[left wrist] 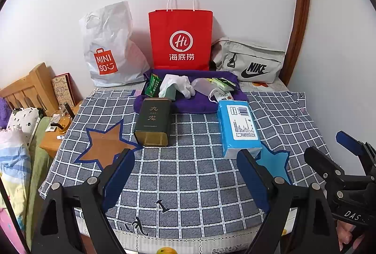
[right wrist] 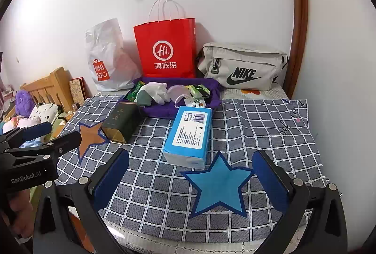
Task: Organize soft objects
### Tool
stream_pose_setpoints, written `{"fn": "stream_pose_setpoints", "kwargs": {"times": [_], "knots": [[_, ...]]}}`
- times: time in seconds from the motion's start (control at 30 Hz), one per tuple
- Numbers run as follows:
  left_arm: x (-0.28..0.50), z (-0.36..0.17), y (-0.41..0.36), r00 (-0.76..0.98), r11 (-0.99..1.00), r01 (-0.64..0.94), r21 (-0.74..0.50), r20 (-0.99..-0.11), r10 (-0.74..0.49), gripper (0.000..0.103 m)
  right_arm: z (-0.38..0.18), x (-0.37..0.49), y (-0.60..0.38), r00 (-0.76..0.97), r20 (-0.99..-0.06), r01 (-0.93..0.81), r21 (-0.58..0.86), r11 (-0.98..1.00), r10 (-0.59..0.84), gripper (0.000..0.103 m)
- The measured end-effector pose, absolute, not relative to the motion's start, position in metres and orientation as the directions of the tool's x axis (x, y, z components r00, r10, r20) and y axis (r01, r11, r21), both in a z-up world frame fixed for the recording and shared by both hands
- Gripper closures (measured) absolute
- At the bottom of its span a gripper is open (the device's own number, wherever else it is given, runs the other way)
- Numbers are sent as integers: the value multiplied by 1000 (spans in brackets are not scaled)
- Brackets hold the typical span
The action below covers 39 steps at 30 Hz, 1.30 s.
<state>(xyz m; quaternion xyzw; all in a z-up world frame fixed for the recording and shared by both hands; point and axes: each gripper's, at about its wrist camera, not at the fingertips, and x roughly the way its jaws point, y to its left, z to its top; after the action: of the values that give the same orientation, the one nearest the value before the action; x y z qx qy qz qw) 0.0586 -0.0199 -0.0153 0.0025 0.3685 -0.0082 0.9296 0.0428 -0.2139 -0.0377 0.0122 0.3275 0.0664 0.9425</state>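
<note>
A soft blue tissue pack [right wrist: 186,136], rectangular in glossy plastic wrap with a white printed label, lies flat on the checked cloth [left wrist: 188,174], its far end just in front of a shallow purple fabric tray [left wrist: 188,105]. In the tray sit a limp white glove [left wrist: 181,85], a green sachet [left wrist: 152,88], a translucent rounded piece and small green packets, loosely heaped. At the tray's left front corner, a dark green rectangular tin [left wrist: 154,123] lies on its side, its gold-rimmed end facing the cameras.

The cloth is a coarse grey weave with a white grid, bearing a brown star [left wrist: 105,147] patch and a blue star [right wrist: 219,183] patch, both dark-edged. The tissue pack's near end is just beside the blue star.

Behind the tray, against the white wall, stand a crinkled white plastic bag [left wrist: 108,47], a stiff red paper bag [left wrist: 181,40] with cord handles, and a grey fabric pouch [right wrist: 242,67].

The left gripper [left wrist: 185,181] and right gripper [right wrist: 191,183] both hover low over the cloth, blue-padded fingers spread wide, empty.
</note>
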Motion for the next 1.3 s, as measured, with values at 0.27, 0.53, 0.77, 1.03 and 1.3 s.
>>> {"fn": "stream_pose_setpoints", "kwargs": {"times": [0.27, 0.53, 0.77, 1.03, 1.3], "knots": [[59, -15, -20, 728, 1000, 18, 0, -685, -14, 15, -38, 43, -214, 777, -616, -119, 66, 991, 134, 0], [59, -16, -20, 728, 1000, 19, 0, -685, -14, 15, -37, 41, -214, 781, -610, -119, 68, 991, 136, 0], [59, -15, -19, 728, 1000, 21, -1, -685, -16, 15, -36, 40, -214, 783, -607, -119, 70, 990, 136, 0], [60, -13, -18, 730, 1000, 22, 5, -683, -12, 15, -36, 39, -214, 785, -605, -117, 70, 991, 135, 0], [60, -12, -19, 730, 1000, 21, 6, -683, -11, 15, -34, 39, -215, 788, -601, -115, 73, 991, 136, 0]]}}
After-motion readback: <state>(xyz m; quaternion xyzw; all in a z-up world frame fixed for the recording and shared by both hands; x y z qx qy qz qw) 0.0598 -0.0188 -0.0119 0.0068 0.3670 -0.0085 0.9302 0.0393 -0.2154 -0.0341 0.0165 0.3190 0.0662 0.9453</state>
